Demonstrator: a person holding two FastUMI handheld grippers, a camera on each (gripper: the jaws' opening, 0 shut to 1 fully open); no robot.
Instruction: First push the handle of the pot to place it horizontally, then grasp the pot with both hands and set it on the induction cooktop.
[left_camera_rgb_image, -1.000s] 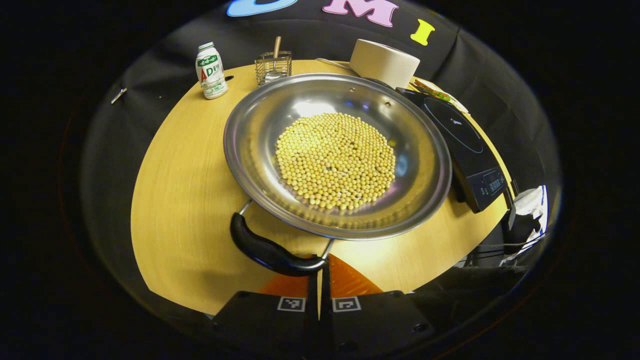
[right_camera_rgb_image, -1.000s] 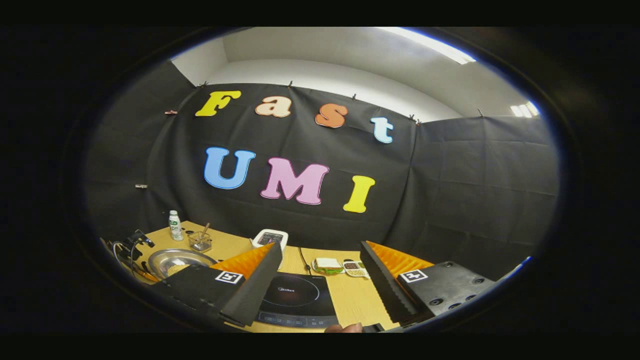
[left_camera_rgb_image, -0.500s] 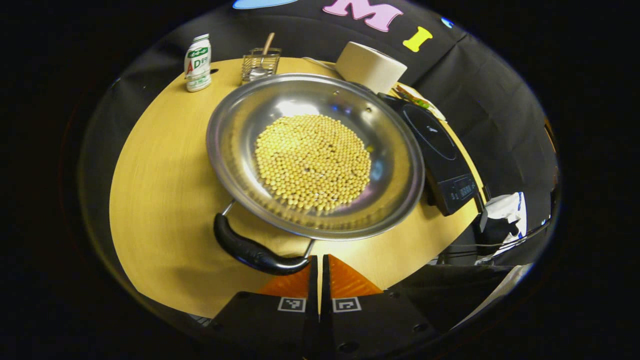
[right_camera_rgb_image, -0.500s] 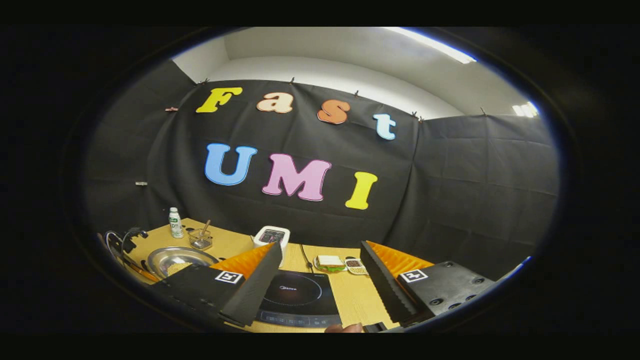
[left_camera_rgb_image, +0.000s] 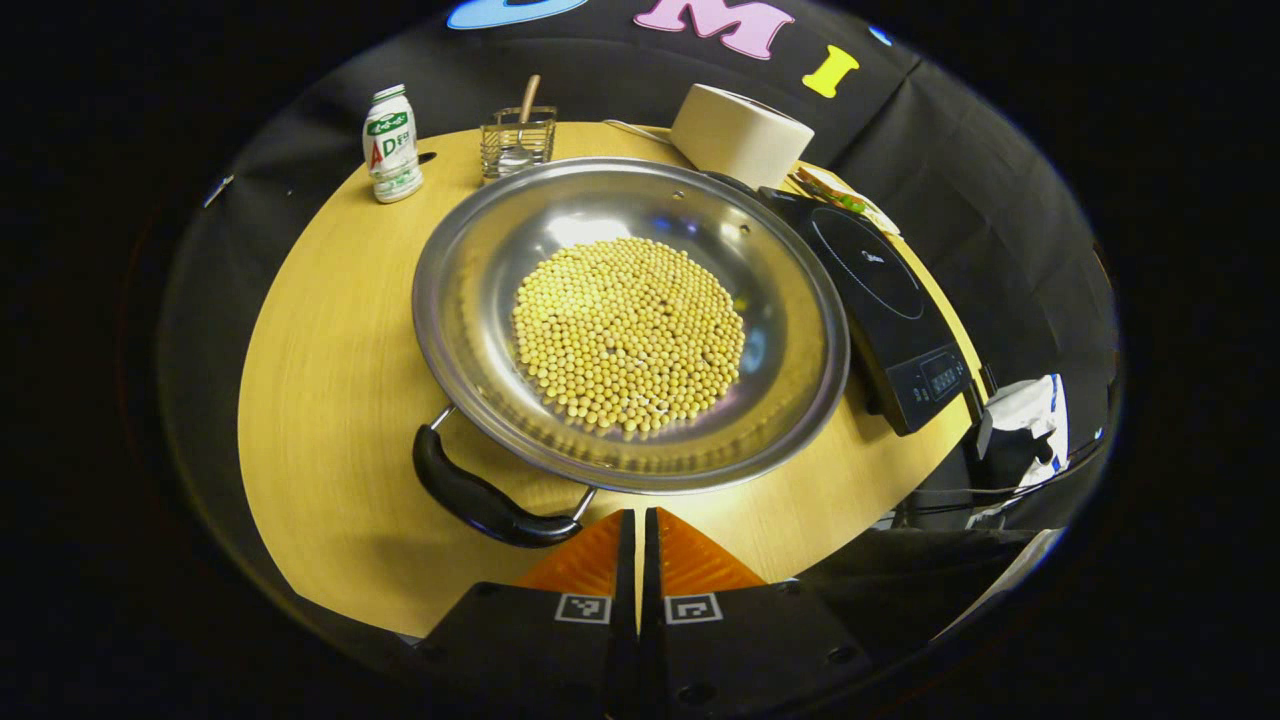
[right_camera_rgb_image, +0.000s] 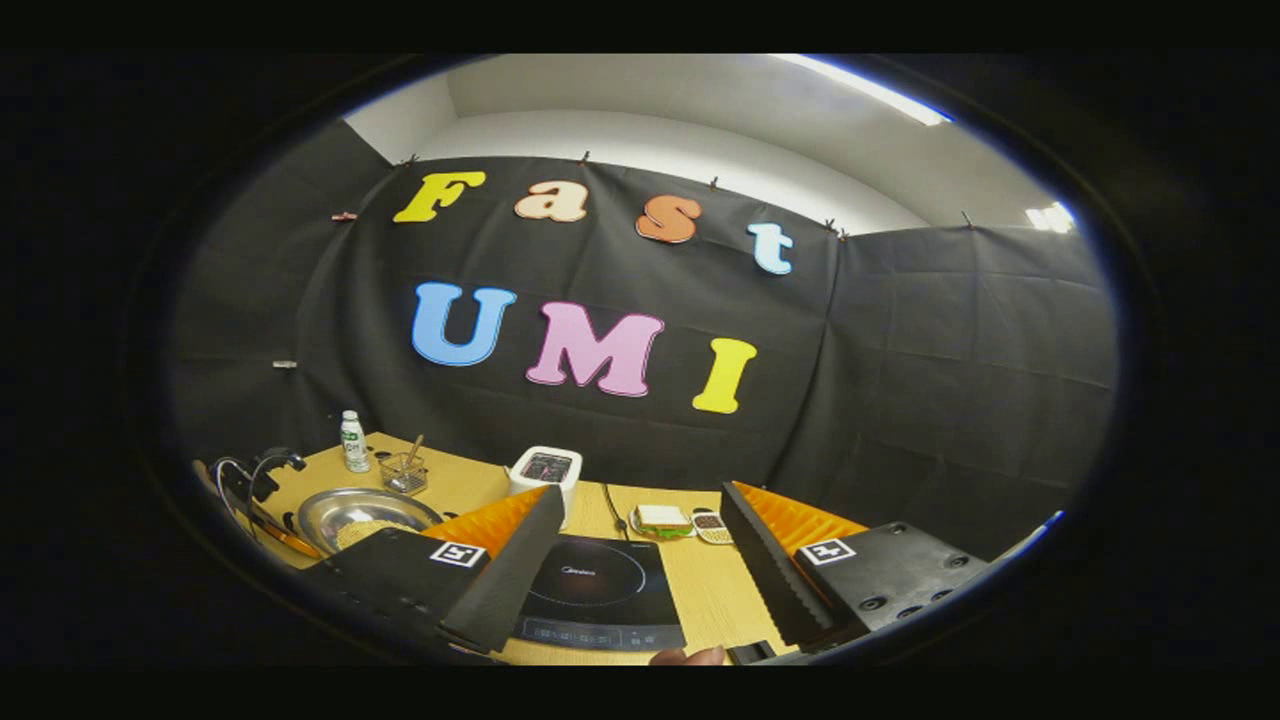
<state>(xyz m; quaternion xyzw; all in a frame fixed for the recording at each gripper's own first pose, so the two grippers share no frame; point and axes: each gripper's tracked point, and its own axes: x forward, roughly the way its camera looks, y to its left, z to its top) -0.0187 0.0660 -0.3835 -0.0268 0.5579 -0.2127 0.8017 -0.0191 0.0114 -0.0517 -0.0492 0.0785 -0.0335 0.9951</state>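
The round wooden table (left_camera_rgb_image: 330, 330) is seen to carry the pot (left_camera_rgb_image: 630, 320), a wide steel pan of yellow beans (left_camera_rgb_image: 628, 335), near the middle and toward the near edge. The induction cooktop (left_camera_rgb_image: 880, 300) is set just beside the pot along the table's right edge, their rims close or touching; which cannot be told. A white appliance (left_camera_rgb_image: 740, 135) is placed at the far edge, with a wire holder (left_camera_rgb_image: 517, 143) and a small bottle (left_camera_rgb_image: 390, 143) toward the far left.

The pot's black handle (left_camera_rgb_image: 480, 497) is seen at the near rim, slanted on its wire loop rather than level. The left gripper (left_camera_rgb_image: 638, 530) is held with its fingers pressed together, nothing between them, its tip just right of the handle's end.

The step in hand is judged to be the push on the handle. The closed tip would best be set against the handle's end and swept slowly, so that the pot is not slid and no beans are spilled.

The right gripper (right_camera_rgb_image: 640, 545) is held wide apart above the cooktop, empty.
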